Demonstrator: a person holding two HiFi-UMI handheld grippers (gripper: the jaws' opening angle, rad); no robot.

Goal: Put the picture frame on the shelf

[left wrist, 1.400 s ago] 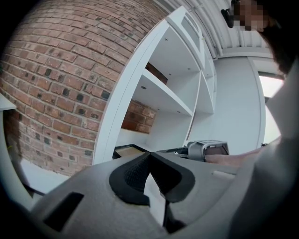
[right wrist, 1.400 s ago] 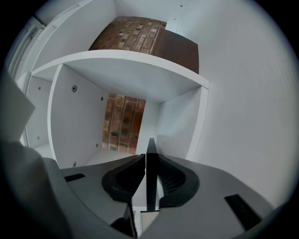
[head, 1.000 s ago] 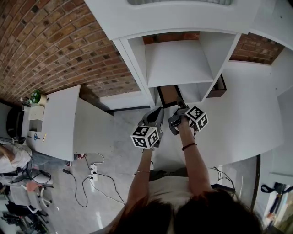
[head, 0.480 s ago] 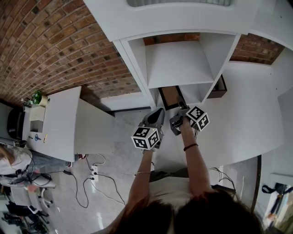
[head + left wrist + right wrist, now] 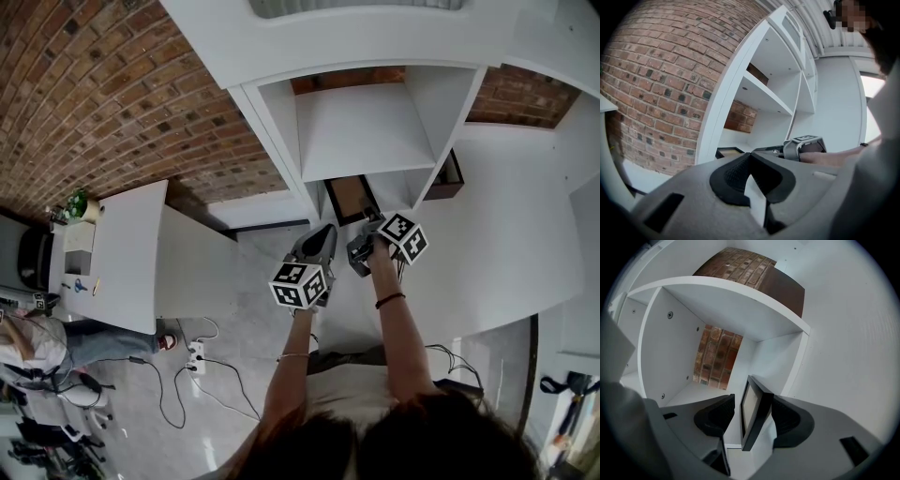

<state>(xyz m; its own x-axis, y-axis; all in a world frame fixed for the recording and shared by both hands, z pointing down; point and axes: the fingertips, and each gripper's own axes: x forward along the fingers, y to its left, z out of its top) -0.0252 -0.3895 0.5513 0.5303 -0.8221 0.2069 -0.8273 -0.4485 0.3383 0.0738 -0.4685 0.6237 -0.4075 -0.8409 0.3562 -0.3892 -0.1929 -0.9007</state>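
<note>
White shelf [image 5: 366, 131] bay ahead: picture frame [image 5: 757, 411] upright between right gripper [image 5: 751, 418] jaws, just been opening, now spread; left gripper [image 5: 749, 161] pressed together, empty; release step, next back straight out without tipping it.

Brick wall [image 5: 112, 103] behind; white desk [image 5: 127, 267] left; power strip [image 5: 195, 354] on floor.

The head view looks steeply down onto the white shelf [image 5: 366, 131]. The left gripper view, on the left claw [image 5: 319, 242], faces the shelf from slightly off; the right gripper view, on the right claw [image 5: 368, 223], sits close at its lower compartment. All three show the picture frame [image 5: 349, 195].
</note>
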